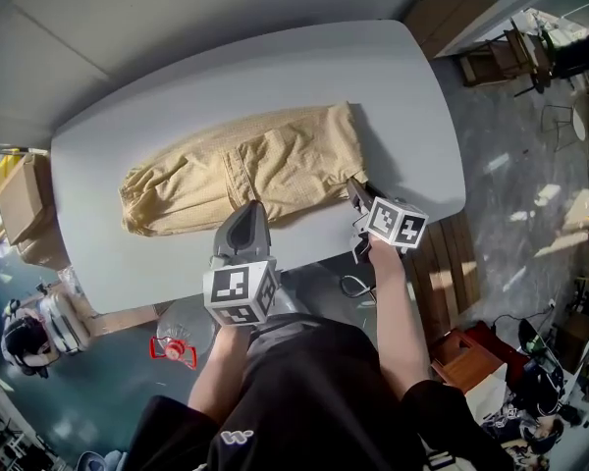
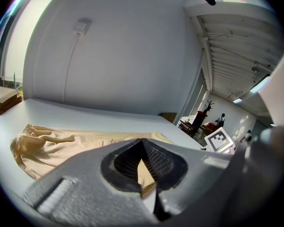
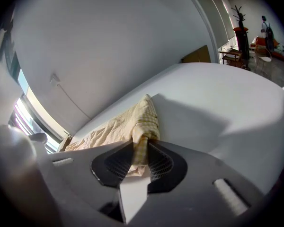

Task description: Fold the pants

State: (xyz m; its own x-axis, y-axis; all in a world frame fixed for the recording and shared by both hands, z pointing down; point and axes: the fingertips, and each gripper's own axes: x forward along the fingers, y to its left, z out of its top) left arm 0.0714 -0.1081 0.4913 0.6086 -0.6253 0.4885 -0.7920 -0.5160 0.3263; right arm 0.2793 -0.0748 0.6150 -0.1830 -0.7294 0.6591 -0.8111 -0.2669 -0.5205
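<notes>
Tan pants [image 1: 245, 170] lie spread lengthwise on the grey table [image 1: 177, 77], one end bunched at the left. My left gripper [image 1: 247, 216] sits at the pants' near edge around the middle. In the left gripper view its jaws [image 2: 142, 143] stand nearly together in a narrow V with tan cloth [image 2: 144, 171] pinched between them. My right gripper [image 1: 356, 192] is at the near right corner of the pants. In the right gripper view a bunched fold of the pants [image 3: 144, 122] runs down between the pads, and the gripper [image 3: 141, 148] is shut on it.
The table's near edge is just below both grippers. Cardboard boxes [image 1: 20, 199] stand on the floor at the left, and a wooden board [image 1: 452, 13] leans beyond the far right corner. A plastic jug with a red cap [image 1: 177, 346] sits by my legs.
</notes>
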